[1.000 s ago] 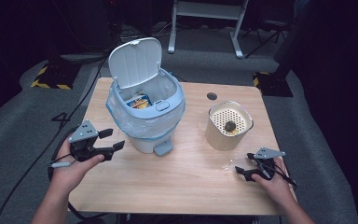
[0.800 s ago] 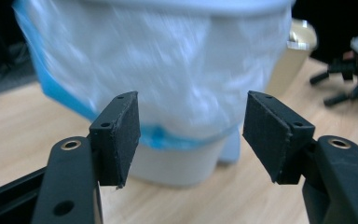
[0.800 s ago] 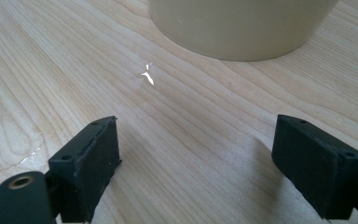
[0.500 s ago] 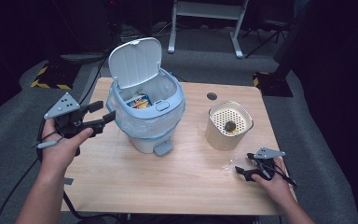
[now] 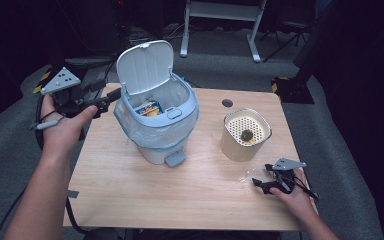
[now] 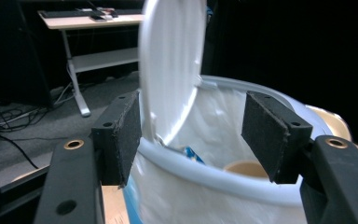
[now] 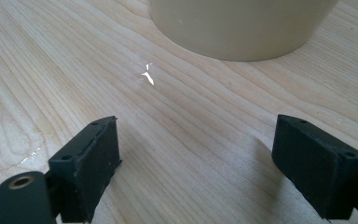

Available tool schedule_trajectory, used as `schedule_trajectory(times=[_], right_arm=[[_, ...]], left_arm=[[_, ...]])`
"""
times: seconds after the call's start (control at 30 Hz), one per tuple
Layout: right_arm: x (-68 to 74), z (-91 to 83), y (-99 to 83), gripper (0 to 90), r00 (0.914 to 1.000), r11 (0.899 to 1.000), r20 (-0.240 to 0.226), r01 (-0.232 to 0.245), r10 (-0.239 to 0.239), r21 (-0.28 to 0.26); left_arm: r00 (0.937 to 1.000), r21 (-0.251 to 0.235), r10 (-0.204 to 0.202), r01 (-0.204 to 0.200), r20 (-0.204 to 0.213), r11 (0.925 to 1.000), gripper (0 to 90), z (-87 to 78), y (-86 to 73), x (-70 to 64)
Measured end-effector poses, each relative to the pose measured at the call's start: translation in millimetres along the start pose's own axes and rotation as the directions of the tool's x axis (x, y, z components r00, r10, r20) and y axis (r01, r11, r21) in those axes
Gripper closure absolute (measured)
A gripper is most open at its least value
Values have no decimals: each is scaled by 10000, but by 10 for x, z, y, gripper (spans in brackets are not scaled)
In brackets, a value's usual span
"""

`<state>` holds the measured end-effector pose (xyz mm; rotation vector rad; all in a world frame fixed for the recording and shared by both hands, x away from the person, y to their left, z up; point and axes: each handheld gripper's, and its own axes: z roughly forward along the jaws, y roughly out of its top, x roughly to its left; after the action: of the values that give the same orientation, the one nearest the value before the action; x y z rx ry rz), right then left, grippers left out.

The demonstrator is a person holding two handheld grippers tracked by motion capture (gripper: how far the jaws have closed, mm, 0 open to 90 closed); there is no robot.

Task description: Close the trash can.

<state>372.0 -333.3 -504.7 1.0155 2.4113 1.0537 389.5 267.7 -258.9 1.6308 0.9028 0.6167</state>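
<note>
Low in the right of the high view, your right gripper (image 5: 269, 181) rests on the bench (image 5: 130, 190) with its jaws spread and nothing between them, parked out of the way just in front of the cream pot (image 5: 245, 135). That pot stands right of centre, a dark lump lying on its perforated top. Left of centre stands the bin (image 5: 157, 125), liner folded over its rim and lid (image 5: 142, 67) tipped up behind. Your left gripper (image 5: 97, 102) is held up at the bin's left edge, jaws apart and empty, lined up on the lid (image 6: 168, 70), probably to push it shut.
</note>
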Motion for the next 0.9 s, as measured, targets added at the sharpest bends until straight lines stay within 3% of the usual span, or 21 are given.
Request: schedule_trajectory(times=[0.27, 0.7, 0.9], right_arm=[[0, 0, 0, 148, 10000, 10000, -2, 2, -2, -1], [-4, 0, 0, 150, 10000, 10000, -47, -20, 20, -7], [-4, 0, 0, 150, 10000, 10000, -44, -18, 17, -9]], left_arm=[[9994, 0, -111, 111, -317, 9999, 386, 218, 149, 118], [9968, -26, -582, 584, 554, 9983, 426, 526, 238, 162], [9985, 242, -121, 108, 540, 9996, 394, 521, 268, 55]])
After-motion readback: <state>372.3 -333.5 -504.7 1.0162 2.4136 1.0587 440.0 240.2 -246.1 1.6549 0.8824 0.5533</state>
